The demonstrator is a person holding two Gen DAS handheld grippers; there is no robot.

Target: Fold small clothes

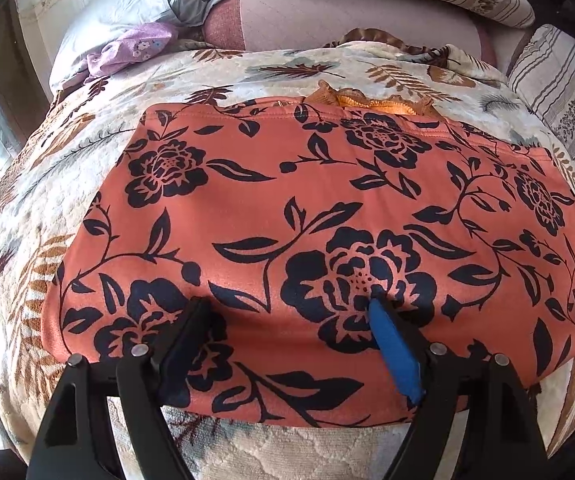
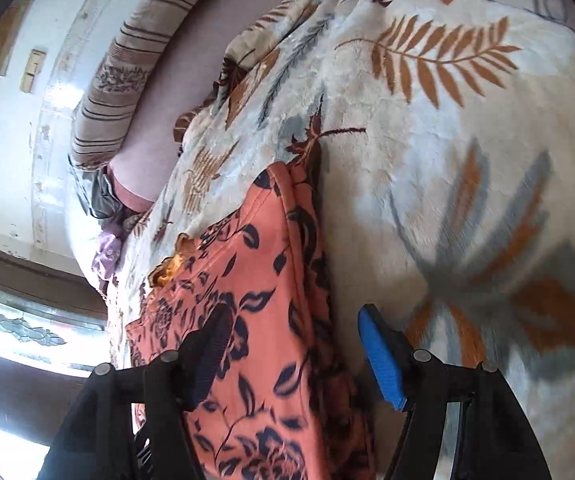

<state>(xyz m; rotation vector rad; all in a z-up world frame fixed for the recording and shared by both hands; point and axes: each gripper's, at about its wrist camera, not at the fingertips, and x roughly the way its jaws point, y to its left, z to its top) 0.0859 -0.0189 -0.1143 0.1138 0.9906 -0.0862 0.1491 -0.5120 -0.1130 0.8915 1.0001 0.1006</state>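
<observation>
The coral floral garment (image 1: 327, 216) is lying folded and fairly flat on the leaf-print blanket (image 1: 87, 128), with an orange ruffled edge (image 1: 371, 102) peeking out at its far side. The left gripper (image 1: 287, 306) is hovering over the near hem with its fingers spread wide, pinching nothing — the tips seem to be resting on or just above the cloth. The right gripper (image 2: 291, 316) is sitting at the garment's right edge (image 2: 307, 240), fingers also spread and empty, straddling the border between cloth and blanket. To my eye a fold is laid down and the next one is being set up. Doing it well probably means catching both layers at matching corners, lifting evenly, and keeping the edges aligned — otherwise the slippery fabric is likely to skew or bunch
</observation>
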